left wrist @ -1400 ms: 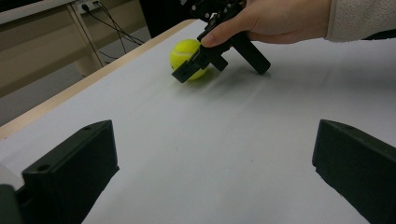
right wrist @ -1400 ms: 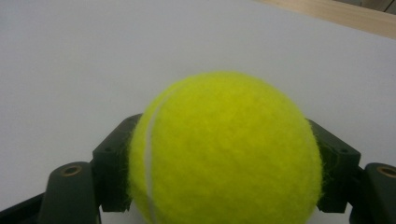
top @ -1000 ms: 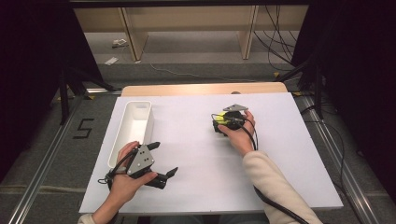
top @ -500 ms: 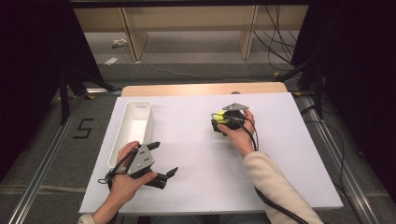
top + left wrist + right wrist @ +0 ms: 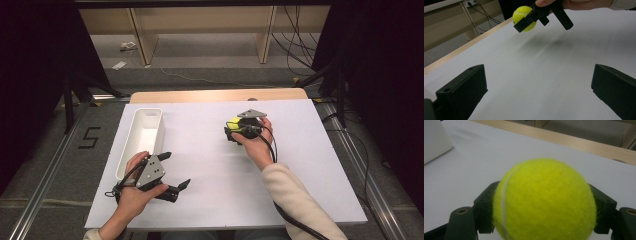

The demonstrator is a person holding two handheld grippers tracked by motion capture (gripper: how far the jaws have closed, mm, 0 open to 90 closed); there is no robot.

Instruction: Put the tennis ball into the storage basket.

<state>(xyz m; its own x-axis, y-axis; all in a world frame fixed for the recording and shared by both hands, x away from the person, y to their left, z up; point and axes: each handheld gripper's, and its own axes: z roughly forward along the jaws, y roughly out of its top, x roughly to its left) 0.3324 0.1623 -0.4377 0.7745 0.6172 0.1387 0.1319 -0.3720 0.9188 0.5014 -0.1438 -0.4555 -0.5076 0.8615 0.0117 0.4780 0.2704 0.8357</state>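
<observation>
A yellow tennis ball is clamped between the black jaws of my right gripper, which is shut on it. In the high view the ball is right of the table's middle; in the left gripper view the ball hangs a little above the white tabletop with a faint shadow under it. My left gripper is near the front left of the table, wide open, with nothing between its fingers.
A long white bin lies along the left side of the white tabletop, just beyond my left hand. A wooden strip runs along the far edge. Cables trail from both grippers.
</observation>
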